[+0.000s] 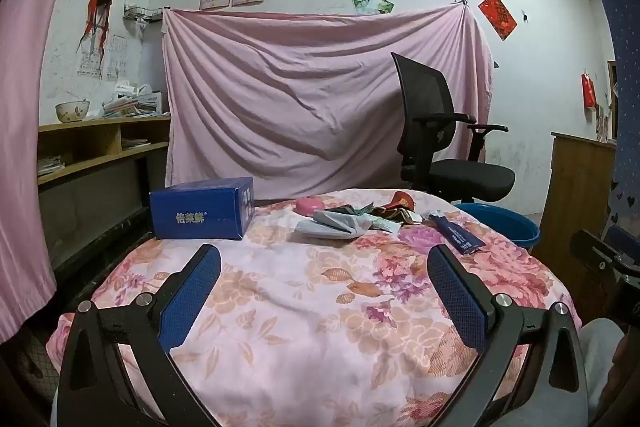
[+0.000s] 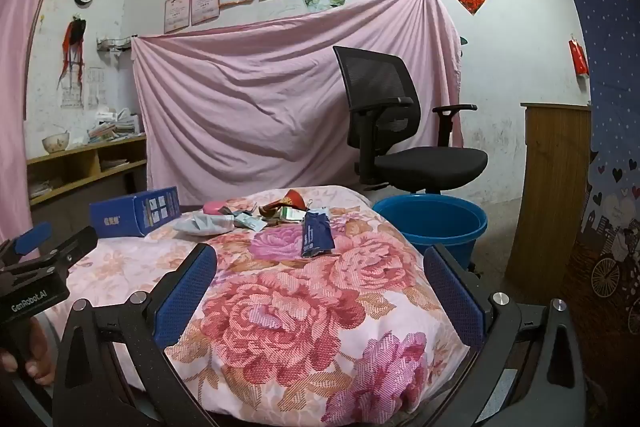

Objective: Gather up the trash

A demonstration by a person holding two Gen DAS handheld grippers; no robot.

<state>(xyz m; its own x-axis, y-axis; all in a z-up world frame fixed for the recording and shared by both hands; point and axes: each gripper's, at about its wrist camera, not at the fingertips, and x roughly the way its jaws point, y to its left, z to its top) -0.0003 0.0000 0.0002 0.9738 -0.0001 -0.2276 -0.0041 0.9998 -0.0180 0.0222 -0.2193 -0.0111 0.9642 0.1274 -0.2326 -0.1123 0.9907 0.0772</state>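
Observation:
A pile of trash lies at the far side of the floral-covered table (image 1: 288,307): a crumpled grey wrapper (image 1: 336,225), a dark blue sachet (image 1: 458,235), a red packet (image 1: 402,201), a pink lid-like piece (image 1: 310,206) and small wrappers. In the right wrist view the sachet (image 2: 316,233), grey wrapper (image 2: 208,223) and red packet (image 2: 294,198) show too. A blue bucket (image 2: 432,223) stands on the floor right of the table. My left gripper (image 1: 324,267) is open and empty, well short of the pile. My right gripper (image 2: 320,265) is open and empty, just short of the sachet.
A blue carton (image 1: 202,209) stands on the table's far left. A black office chair (image 2: 400,131) stands behind the bucket, before a hung pink sheet (image 1: 320,95). Wooden shelves (image 1: 100,147) are at left, a wooden cabinet (image 2: 552,187) at right.

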